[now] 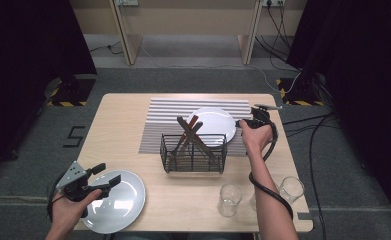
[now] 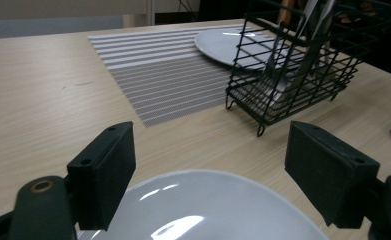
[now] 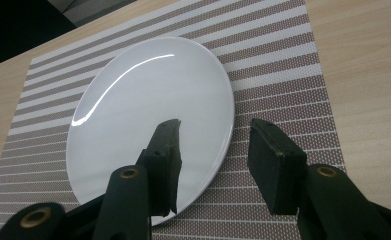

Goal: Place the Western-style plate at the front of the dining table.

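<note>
A white plate (image 1: 214, 125) lies on the striped placemat (image 1: 158, 125), behind the wire basket. My right gripper (image 1: 240, 123) is at that plate's right rim. In the right gripper view the right gripper (image 3: 218, 150) is open, with one jaw over the plate (image 3: 148, 110) and the other over the mat (image 3: 293, 90). A second white plate (image 1: 123, 200) sits at the table's front left corner. My left gripper (image 1: 108, 174) hovers open over its left part. Seen from the left gripper view, this plate (image 2: 208, 210) lies below the spread jaws of the left gripper (image 2: 210, 170).
A black wire basket (image 1: 194, 152) with several utensils leaning in it stands mid-table, in front of the mat; it is the same basket (image 2: 293, 75) ahead of the left gripper. Two clear glasses (image 1: 230, 199) (image 1: 291, 189) stand near the front right edge, beside the right forearm.
</note>
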Demonstrator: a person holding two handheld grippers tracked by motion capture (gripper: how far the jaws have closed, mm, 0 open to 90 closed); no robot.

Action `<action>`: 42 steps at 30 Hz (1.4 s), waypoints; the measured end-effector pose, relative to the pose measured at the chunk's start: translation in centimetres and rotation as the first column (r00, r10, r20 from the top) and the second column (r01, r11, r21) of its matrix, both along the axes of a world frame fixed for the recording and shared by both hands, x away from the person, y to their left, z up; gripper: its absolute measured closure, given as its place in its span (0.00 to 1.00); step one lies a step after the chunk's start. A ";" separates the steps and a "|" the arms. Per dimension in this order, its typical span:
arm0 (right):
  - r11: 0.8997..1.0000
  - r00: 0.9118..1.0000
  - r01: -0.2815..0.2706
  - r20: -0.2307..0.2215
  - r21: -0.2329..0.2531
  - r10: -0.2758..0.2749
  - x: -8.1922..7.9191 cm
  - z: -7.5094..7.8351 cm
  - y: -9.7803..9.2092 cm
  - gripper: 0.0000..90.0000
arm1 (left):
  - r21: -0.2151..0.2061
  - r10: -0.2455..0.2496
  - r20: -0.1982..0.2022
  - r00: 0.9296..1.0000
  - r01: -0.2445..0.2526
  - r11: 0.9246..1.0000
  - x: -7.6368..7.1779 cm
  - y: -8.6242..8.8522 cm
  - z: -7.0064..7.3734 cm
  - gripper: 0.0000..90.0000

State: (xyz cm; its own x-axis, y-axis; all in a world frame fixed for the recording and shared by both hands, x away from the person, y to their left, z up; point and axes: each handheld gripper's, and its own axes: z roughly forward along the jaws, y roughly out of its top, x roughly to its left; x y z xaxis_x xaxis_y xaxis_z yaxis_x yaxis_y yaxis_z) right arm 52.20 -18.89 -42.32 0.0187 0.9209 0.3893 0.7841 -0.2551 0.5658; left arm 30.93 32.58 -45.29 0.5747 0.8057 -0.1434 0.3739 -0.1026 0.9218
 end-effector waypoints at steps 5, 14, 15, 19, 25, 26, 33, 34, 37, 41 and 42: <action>1.000 1.000 -0.001 0.020 0.007 0.001 -0.9 0.6 -0.4 0.62 | -0.010 -0.063 0.004 0.998 0.063 0.998 0.7 -2.0 0.7 0.23; 1.000 0.998 -0.021 0.063 0.000 0.021 -2.7 1.5 -0.6 0.61 | -0.014 -0.126 0.026 0.992 0.126 0.992 2.2 -4.6 2.1 0.22; 1.000 0.997 -0.024 0.068 -0.002 0.024 -3.0 1.6 -0.6 0.61 | -0.011 -0.132 0.029 0.991 0.132 0.991 2.4 -4.9 2.3 0.22; 1.000 0.996 -0.030 0.080 -0.004 0.030 -3.9 1.7 -0.7 0.61 | -0.010 -0.158 0.046 0.986 0.158 0.987 3.0 -5.9 3.0 0.21; 0.999 0.995 -0.035 0.096 -0.014 0.036 -5.1 1.6 -0.6 0.61 | -0.011 -0.200 0.080 0.977 0.202 0.979 3.7 -7.8 4.3 0.22; 0.999 0.994 -0.038 0.104 -0.018 0.039 -5.3 1.5 -0.7 0.61 | -0.009 -0.206 0.085 0.975 0.208 0.978 3.9 -8.0 4.5 0.22; 0.999 0.992 -0.041 0.122 -0.015 0.042 -6.3 1.4 -0.9 0.61 | -0.010 -0.247 0.100 0.964 0.249 0.968 5.0 -10.0 5.3 0.23; 0.999 0.991 -0.042 0.125 -0.009 0.043 -6.4 1.5 -0.9 0.60 | -0.010 -0.252 0.099 0.963 0.254 0.967 5.1 -10.3 5.3 0.23; 0.999 0.989 -0.046 0.140 -0.021 0.049 -6.9 1.6 -1.0 0.60 | -0.009 -0.260 0.105 0.960 0.262 0.965 5.5 -11.0 5.6 0.23; 0.999 0.986 -0.046 0.157 -0.022 0.049 -7.8 1.6 -1.2 0.60 | -0.003 -0.273 0.115 0.955 0.276 0.961 5.9 -11.9 6.0 0.25; 0.999 0.986 -0.048 0.160 -0.019 0.050 -8.0 1.6 -1.2 0.60 | 0.000 -0.279 0.116 0.953 0.281 0.960 6.0 -12.1 6.1 0.25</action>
